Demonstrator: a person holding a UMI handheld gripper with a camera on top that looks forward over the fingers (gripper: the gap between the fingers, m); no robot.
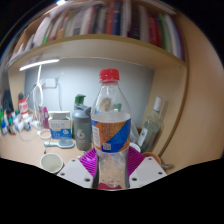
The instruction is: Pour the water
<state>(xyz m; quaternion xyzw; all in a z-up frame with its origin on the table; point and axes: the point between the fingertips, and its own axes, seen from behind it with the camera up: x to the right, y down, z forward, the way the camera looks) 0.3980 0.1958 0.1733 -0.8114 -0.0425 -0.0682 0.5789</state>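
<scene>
Below a bookshelf, the tongs clamp an upright clear bottle — red cap, blue-orange label

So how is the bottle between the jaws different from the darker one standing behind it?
The clear bottle has a red cap and a colourful label; the dark bottle is grey-green and opaque-looking with a pale top. The clear bottle stands taller in view and sits between the pink pads of the gripper; the dark bottle stands untouched, beyond and to one side. Both are upright on the desk.
</scene>
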